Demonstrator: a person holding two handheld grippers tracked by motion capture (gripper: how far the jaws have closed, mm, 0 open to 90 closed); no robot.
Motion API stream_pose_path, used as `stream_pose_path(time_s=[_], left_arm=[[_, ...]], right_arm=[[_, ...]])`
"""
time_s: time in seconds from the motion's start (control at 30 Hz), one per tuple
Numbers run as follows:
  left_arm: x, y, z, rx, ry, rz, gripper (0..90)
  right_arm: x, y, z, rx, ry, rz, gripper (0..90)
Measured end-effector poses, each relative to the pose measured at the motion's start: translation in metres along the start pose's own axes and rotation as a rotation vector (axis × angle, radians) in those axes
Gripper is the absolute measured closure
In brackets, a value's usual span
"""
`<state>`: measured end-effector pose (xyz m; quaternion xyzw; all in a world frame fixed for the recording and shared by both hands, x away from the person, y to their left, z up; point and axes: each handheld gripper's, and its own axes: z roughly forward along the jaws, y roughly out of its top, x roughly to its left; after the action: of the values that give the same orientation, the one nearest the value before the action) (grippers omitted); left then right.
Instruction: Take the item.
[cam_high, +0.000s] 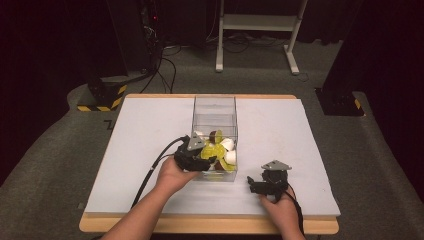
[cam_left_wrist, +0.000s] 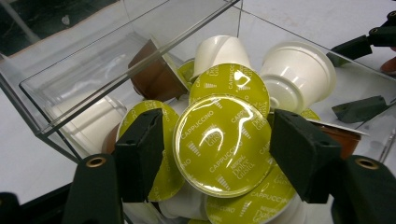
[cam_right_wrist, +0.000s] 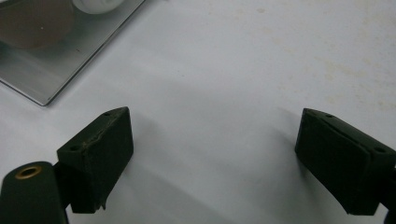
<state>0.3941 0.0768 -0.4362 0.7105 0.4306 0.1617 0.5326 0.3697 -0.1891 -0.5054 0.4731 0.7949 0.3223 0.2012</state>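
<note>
A clear plastic box (cam_high: 215, 107) stands in the middle of the white table, and its near end holds a heap of coffee capsules (cam_high: 220, 149). My left gripper (cam_high: 204, 156) reaches into that end. In the left gripper view its jaws (cam_left_wrist: 217, 128) stand on either side of a green-lidded cappuccino capsule (cam_left_wrist: 222, 144) on top of the heap, with a thin gap at the left pad, so the gripper is open. White capsules (cam_left_wrist: 299, 70) and a brown one (cam_left_wrist: 156, 74) lie around it. My right gripper (cam_high: 256, 184) rests right of the box, open (cam_right_wrist: 215, 154) over bare table.
The box's far half (cam_left_wrist: 74, 88) holds few capsules. In the right gripper view a corner of the box (cam_right_wrist: 46, 65) shows at the upper left. White table surface (cam_high: 280, 125) spreads on both sides of the box. Beyond the table are a desk frame (cam_high: 257, 22) and cables on the floor.
</note>
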Motion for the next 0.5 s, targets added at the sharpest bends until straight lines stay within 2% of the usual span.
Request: stream_pose_path(time_s=[0.1, 0.13, 0.27, 0.5], left_arm=[[0.0004, 0.0018, -0.0007, 0.004, -0.008, 0.0, 32.4], [-0.0007, 0.0024, -0.0001, -0.001, -0.006, -0.013, 31.1], [-0.0021, 0.0039, 0.0025, 0.029, -0.009, -0.008, 26.0], [-0.0046, 0.0014, 0.005, 0.032, 0.006, 0.016, 27.4]], right_arm=[[0.0, 0.0, 0.0, 0.0, 0.0, 0.0, 11.3], [0.0, 0.0, 0.0, 0.0, 0.0, 0.0, 11.3], [-0.0001, 0.0, 0.0, 0.0, 0.0, 0.0, 11.3], [0.0, 0.0, 0.0, 0.0, 0.0, 0.0, 11.3]])
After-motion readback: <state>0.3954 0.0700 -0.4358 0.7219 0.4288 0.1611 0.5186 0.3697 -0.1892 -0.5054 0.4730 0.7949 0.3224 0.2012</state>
